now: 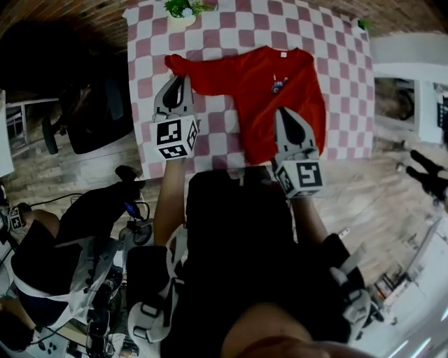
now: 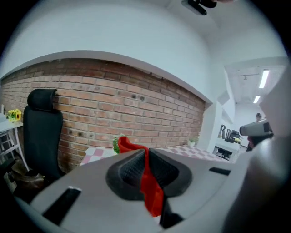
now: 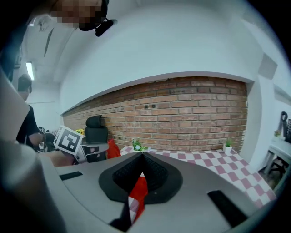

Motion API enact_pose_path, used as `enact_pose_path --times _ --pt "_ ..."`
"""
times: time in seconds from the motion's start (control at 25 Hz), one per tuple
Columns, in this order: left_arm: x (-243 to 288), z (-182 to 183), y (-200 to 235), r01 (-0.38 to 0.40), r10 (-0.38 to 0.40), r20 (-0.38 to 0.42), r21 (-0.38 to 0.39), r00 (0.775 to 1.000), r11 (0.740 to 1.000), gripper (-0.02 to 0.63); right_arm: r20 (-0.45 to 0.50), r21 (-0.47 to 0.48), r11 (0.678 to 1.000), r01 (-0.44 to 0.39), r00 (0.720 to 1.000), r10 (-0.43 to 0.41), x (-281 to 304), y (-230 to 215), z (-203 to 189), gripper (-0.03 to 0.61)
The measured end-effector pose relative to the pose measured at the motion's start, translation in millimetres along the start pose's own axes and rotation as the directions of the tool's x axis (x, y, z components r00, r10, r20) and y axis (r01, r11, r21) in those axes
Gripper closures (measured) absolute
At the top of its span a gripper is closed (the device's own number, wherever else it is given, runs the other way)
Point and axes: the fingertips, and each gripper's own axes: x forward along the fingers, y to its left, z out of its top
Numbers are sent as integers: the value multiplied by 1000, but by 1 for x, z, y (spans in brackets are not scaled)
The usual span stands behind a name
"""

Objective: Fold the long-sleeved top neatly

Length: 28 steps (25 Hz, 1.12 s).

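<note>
Left tongs [image 1: 178,84] are clamping the sleeve [image 1: 199,72] of the red top [image 1: 269,105]; right tongs [image 1: 283,113] are clamping its near edge. The top is lying on a checked table [image 1: 147,42]. A plant [image 1: 183,8] is standing at the table's far edge, a brick wall [image 2: 113,104] is running behind it, and wooden floor [image 1: 392,203] is surrounding it.

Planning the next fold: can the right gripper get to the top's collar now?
Probably not yet: the right gripper is shut on the red top, though nothing blocks the collar.
</note>
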Motion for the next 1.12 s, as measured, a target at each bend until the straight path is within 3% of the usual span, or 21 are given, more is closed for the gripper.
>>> enact_pose_path --times 0.32,0.6,0.88,1.12 --pt "5 23 -147 157 -162 25 134 987 978 584 39 55 994 97 994 -99 -79 -89 -26 571" --pt "4 11 -279 264 -270 3 212 963 941 584 47 107 982 157 986 -163 -151 -162 -61 571" --pt "9 -37 -401 360 -357 -60 242 932 901 584 31 129 975 180 982 -185 -206 -221 -93 571" --pt "23 -99 -477 428 -402 -146 277 904 861 584 17 133 973 187 982 -191 -235 -260 -117 569"
